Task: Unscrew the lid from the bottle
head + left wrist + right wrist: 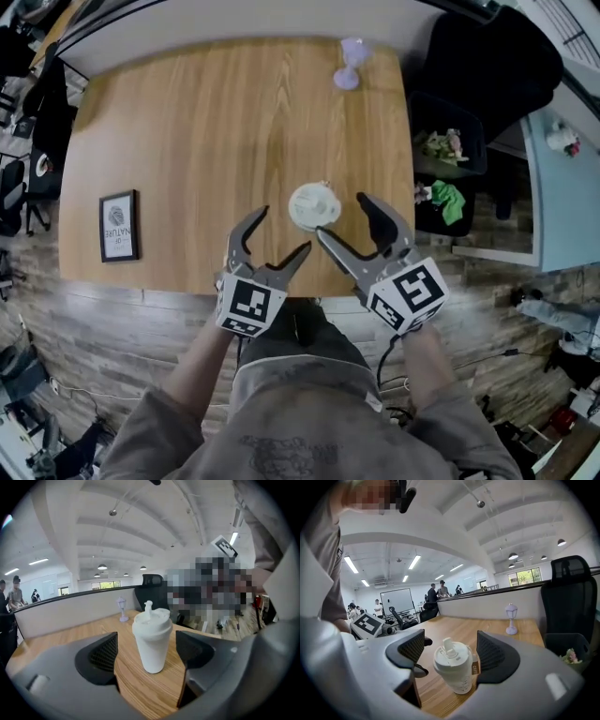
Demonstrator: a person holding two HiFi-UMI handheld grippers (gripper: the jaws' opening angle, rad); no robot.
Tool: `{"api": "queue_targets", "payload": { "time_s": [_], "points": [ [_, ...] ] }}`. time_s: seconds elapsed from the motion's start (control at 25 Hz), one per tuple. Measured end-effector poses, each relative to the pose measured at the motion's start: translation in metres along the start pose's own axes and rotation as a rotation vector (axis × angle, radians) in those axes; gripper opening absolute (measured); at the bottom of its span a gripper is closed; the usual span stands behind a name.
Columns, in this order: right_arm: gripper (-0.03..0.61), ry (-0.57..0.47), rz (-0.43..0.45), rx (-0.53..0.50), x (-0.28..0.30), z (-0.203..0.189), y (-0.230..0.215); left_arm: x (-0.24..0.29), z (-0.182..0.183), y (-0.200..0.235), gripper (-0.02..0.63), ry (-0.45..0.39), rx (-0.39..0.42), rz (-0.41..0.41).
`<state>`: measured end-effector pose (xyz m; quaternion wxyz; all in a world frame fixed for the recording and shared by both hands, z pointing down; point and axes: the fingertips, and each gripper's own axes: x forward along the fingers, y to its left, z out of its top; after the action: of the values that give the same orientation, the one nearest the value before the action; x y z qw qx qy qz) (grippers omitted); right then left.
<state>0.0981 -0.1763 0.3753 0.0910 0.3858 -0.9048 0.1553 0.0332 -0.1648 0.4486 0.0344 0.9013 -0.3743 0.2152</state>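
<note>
**2 open grippers lined up on a lidded bottle**

A white bottle [314, 207] stands upright on the wooden table [187, 141], close to the edge nearest the person, with its lid [151, 619] screwed on and the spout cap pointing up. The left gripper [284, 230] sits on the near-left side of the bottle and the right gripper [340, 216] on its near-right side. Each one aims at the bottle from a shallow downward angle.

In both gripper views the bottle appears between the 2 pads with a gap on each side, so both pairs of jaws are released and hold nothing. This paired placement probably assigns 1 gripper to steady the body while the other turns the lid. Unscrewing has not begun.

A small lavender lantern figurine [351, 64] stands well beyond the bottle. A framed print [119, 225] lies well to the left of the bottle.
</note>
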Motion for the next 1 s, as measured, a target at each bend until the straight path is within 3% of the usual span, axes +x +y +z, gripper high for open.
{"api": "queue_targets", "payload": {
  "time_s": [0.2, 0.4, 0.52, 0.72, 0.8, 1.0],
  "points": [
    [0.364, 0.05, 0.009, -0.064, 0.019, -0.027, 0.001, 0.027, -0.041, -0.007, 0.388, 0.042, -0.01, -0.041],
    [0.371, 0.066, 0.026, -0.085, 0.037, -0.043, 0.002, 0.053, -0.06, -0.012, 0.388, 0.016, -0.003, -0.093],
    [0.371, 0.065, 0.039, -0.088, 0.044, -0.049, 0.002, 0.065, -0.065, -0.015, 0.388, -0.013, 0.029, -0.136],
    [0.383, 0.066, 0.032, -0.09, 0.049, -0.057, 0.002, 0.074, -0.069, -0.019, 0.377, -0.025, 0.148, -0.22],
    [0.382, 0.063, 0.029, -0.092, 0.05, -0.058, 0.001, 0.075, -0.069, -0.022, 0.344, -0.028, 0.173, -0.253],
    [0.382, 0.073, 0.071, -0.098, 0.05, -0.058, -0.002, 0.075, -0.07, -0.022, 0.325, -0.021, 0.166, -0.308]
  ]
}}
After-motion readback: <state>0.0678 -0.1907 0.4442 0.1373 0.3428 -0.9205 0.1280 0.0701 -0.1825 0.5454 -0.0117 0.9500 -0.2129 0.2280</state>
